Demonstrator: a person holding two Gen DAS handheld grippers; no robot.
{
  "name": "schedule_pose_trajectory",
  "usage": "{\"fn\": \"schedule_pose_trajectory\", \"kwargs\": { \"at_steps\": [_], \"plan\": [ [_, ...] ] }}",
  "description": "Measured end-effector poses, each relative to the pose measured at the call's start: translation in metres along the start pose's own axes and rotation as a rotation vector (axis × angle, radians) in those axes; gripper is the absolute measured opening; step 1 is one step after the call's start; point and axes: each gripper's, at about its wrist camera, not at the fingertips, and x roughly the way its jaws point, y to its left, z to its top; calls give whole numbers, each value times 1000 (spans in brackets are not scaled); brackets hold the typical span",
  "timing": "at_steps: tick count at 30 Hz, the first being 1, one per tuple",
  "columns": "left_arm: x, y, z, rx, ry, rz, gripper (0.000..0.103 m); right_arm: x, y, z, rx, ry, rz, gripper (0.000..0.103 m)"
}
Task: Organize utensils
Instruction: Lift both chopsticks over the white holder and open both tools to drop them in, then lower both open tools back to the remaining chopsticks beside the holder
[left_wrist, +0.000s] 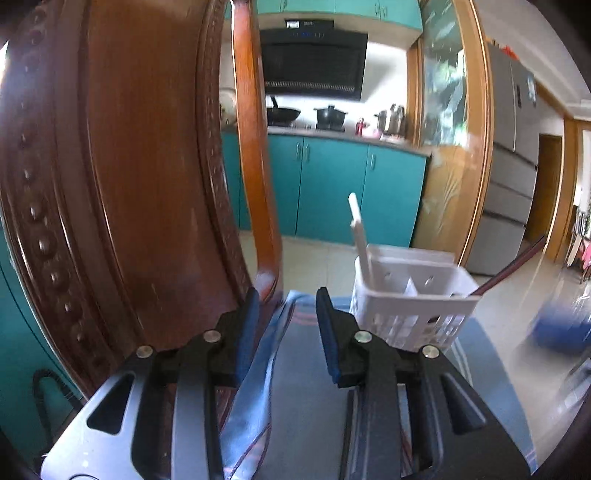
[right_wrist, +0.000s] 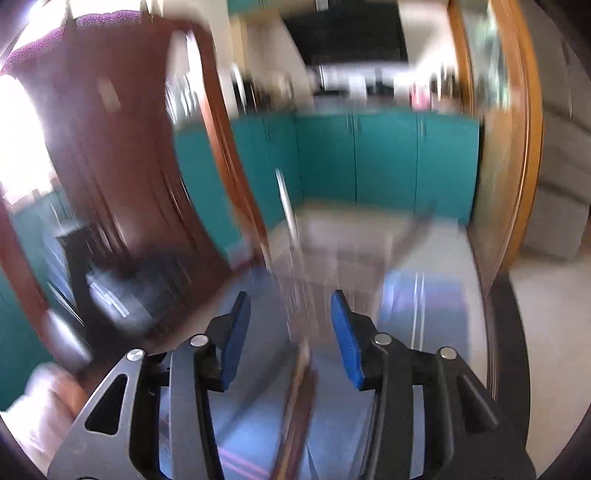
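- Here the white utensil caddy (left_wrist: 412, 299) stands ahead and right of the left tongs (left_wrist: 286, 310), which gape empty.
- Blurred dark chopsticks (right_wrist: 299, 398) lie lengthwise, near-to-far, between the open, empty right tongs (right_wrist: 291, 310), the nearer pair.

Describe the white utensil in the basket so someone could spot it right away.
Start at the teal cabinets, then drop to the white basket on the blue cloth before them. The white utensil stands in its left compartment, its flat handle leaning left; the only other handle, dark red, slants right.
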Motion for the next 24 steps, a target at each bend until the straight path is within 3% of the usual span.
{"fn": "schedule_pose_trajectory", "kwargs": {
  "at_steps": [2, 4, 8, 16, 18, 19, 20, 24],
  "plan": [
    [7, -3, -5, 12, 48, -4, 38, 64, -17, -36, 58, 225, -34, 33],
    [19, -7, -15, 21, 121, -14, 39, 96, -24, -57, 83, 352, -84, 33],
    [37, -10, -28, 3, 258, -27, 41, 121, -18, -74, 55, 436, -114, 33],
    [34, -21, -42, 90, 303, -36, 57, 127, -15, -82, 24, 432, -193, 33],
    [38, -20, -46, 95, 330, -32, 57, 126, -17, -83, 47, 421, -207, 25],
    [40, -19, -48, 93, 349, -29, 58, 124, -16, -84, 56, 418, -215, 7],
    [42, -18, -51, 91, 362, -26, 58, 122, -18, -83, 69, 414, -215, 1],
    [48, -14, -61, 92, 420, -27, 60, 109, -35, -82, 156, 370, -239, 1]
  ]
}}
